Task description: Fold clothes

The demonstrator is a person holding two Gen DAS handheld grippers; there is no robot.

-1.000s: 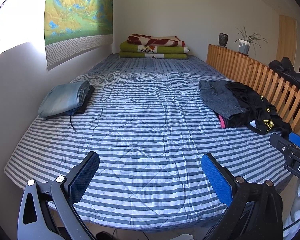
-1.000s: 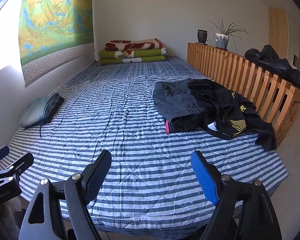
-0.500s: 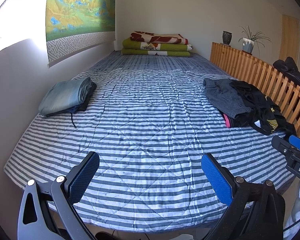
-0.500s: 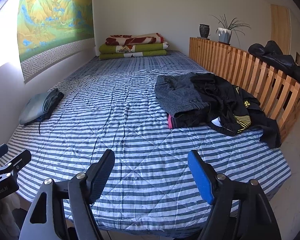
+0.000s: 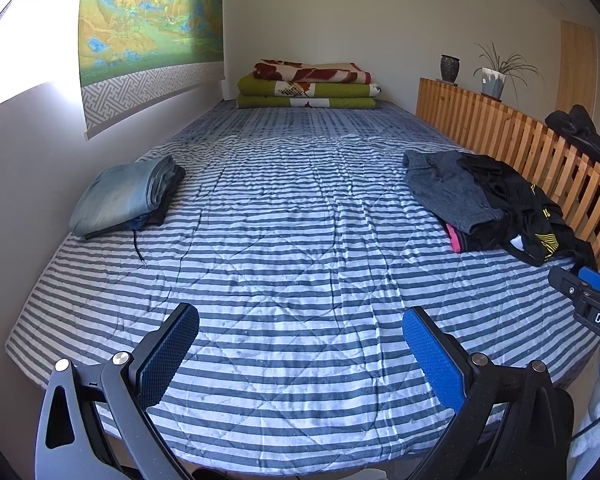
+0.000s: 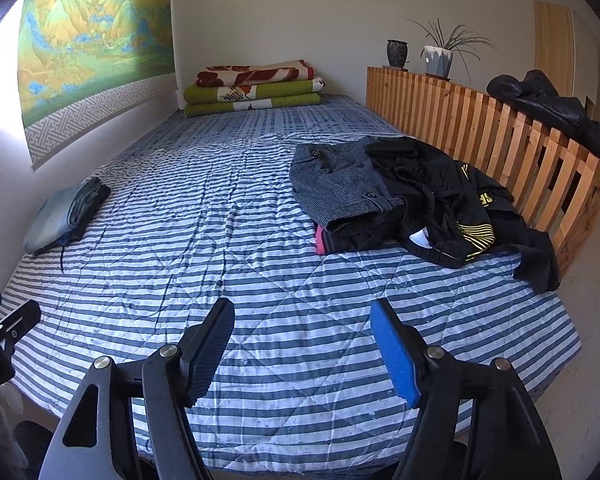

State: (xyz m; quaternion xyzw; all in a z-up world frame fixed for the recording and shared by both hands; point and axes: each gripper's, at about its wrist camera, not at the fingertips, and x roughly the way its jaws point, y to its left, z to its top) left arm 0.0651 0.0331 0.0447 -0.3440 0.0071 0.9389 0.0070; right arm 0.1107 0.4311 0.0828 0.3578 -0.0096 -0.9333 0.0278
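Looking across the bed (image 5: 300, 280) from its foot, I start at the left, where a folded stack (image 5: 128, 196) lies by the wall: pale blue denim on top, something dark beneath, a thin dark cord trailing from it onto the striped quilt. That pile looks done, so I judge it needs nothing more.

My left gripper (image 5: 300, 356) hangs over the near edge of the bed with its jaws spread wide and nothing between them. My right gripper (image 6: 302, 354) does the same a little further right, also wide apart and empty. The bare middle of the quilt makes a good folding space.

Further right, close to the wooden slatted rail (image 6: 500, 132), lies the unfolded heap (image 6: 400, 196): a grey tweed-like garment (image 6: 340, 188) with dark buttons, a pink edge showing beneath it, and a black garment with yellow print (image 6: 460, 208) draped over it and spilling toward the bed's corner.

I expect the grey piece to be thicker and heavier, holding its shape somewhat; the black one looks thin, limp and perhaps slippery. I would pinch the black one first, at a hem or shoulder seam, since it lies on top.
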